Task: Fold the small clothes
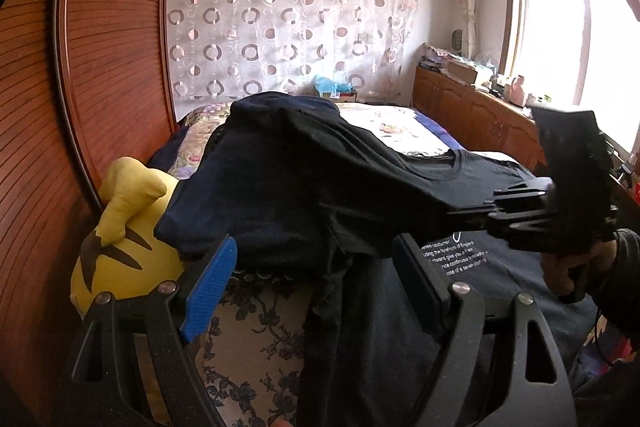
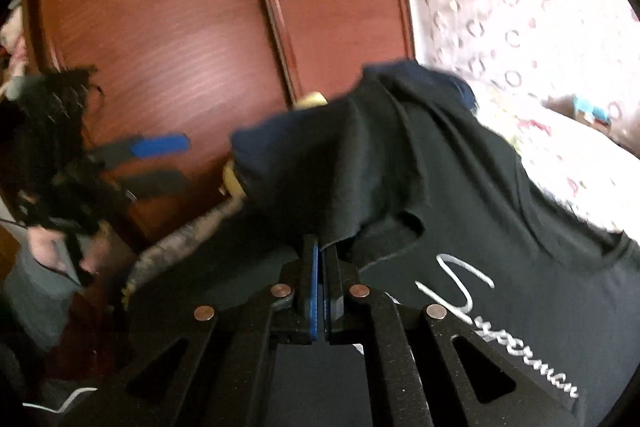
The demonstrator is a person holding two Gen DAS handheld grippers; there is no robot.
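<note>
A black T-shirt [image 1: 400, 307] with white print lies on the bed, and in the right wrist view its white script [image 2: 472, 303] shows. A dark navy garment [image 1: 256, 187] is heaped behind it. My right gripper [image 1: 492, 209] reaches in from the right, shut on a lifted fold of the black T-shirt [image 2: 384, 163]; the pads [image 2: 316, 267] pinch the cloth edge. My left gripper [image 1: 316, 267] hovers open over the shirt's left part, nothing between its blue pad [image 1: 208, 291] and its black finger. From the right wrist view the left gripper [image 2: 186, 163] is blurred, at the left.
A yellow plush toy [image 1: 120, 227] sits at the left against the wooden wardrobe [image 1: 100, 67]. The floral bedcover [image 1: 400, 127] stretches behind. A low wooden cabinet [image 1: 472, 111] runs under the window at the right. A person's hand [image 1: 568, 267] holds the right gripper.
</note>
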